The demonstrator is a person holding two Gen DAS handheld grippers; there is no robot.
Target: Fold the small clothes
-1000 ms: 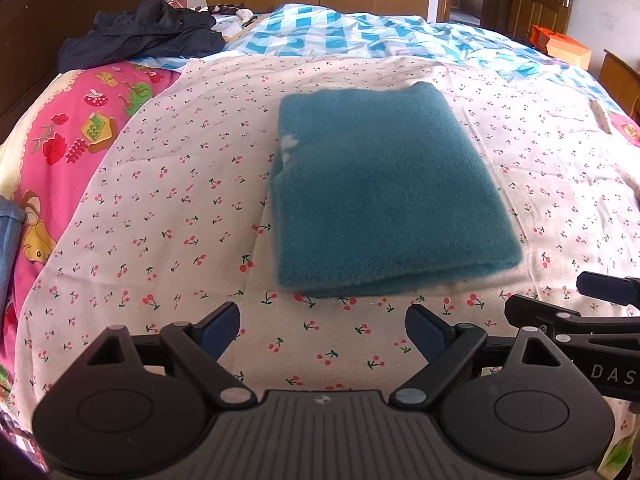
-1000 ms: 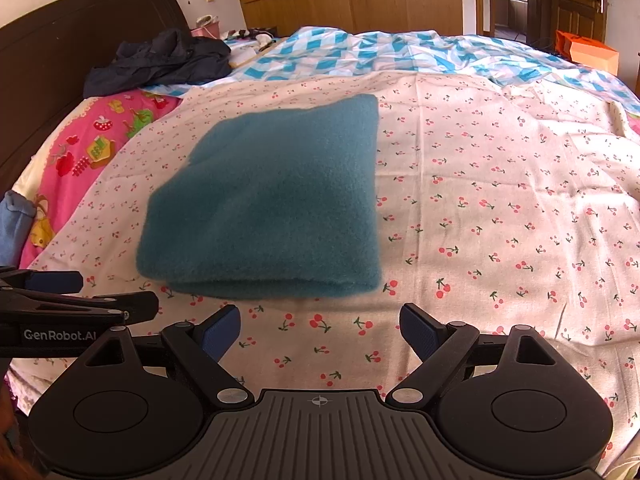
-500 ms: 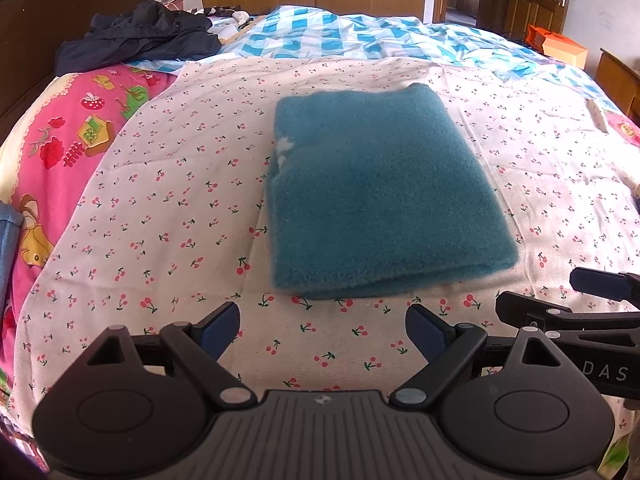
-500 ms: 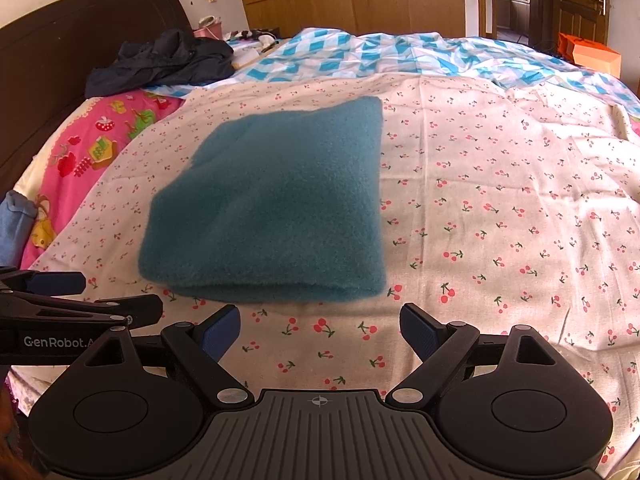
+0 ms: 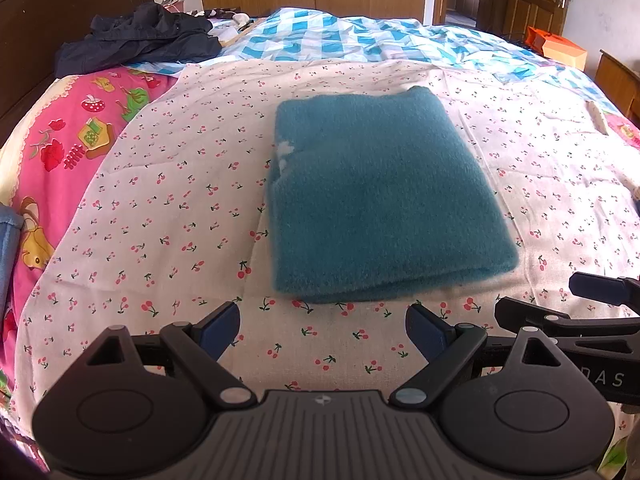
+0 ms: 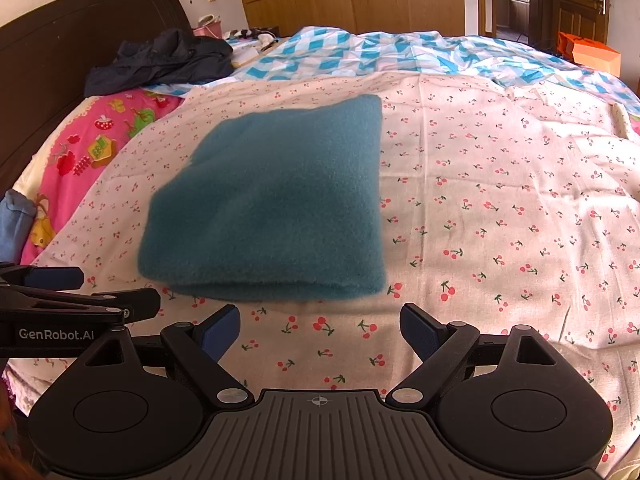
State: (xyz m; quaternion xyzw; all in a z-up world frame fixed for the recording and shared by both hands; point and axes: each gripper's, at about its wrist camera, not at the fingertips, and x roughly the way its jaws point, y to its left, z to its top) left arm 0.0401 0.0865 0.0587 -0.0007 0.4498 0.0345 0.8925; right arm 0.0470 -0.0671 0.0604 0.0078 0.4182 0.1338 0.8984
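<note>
A teal fleece garment (image 5: 380, 200) lies folded into a thick rectangle on the cherry-print sheet (image 5: 168, 208); it also shows in the right wrist view (image 6: 272, 208). My left gripper (image 5: 322, 330) is open and empty, hovering just short of the fold's near edge. My right gripper (image 6: 320, 330) is open and empty, also just short of the near edge, toward its right corner. Each gripper appears at the side of the other's view: the right one (image 5: 580, 312), the left one (image 6: 72, 296).
A dark jacket (image 5: 136, 36) lies crumpled at the headboard (image 6: 80, 32). A pink cartoon quilt (image 5: 60, 152) and blue checked cover (image 5: 360, 40) border the sheet. An orange box (image 5: 560, 48) sits far right. A blue denim piece (image 6: 16, 220) hangs at the left edge.
Both grippers have drawn back slightly and risen a little from the folded garment; the view shifts only a bit. The garment has not moved and both grippers stay open.
</note>
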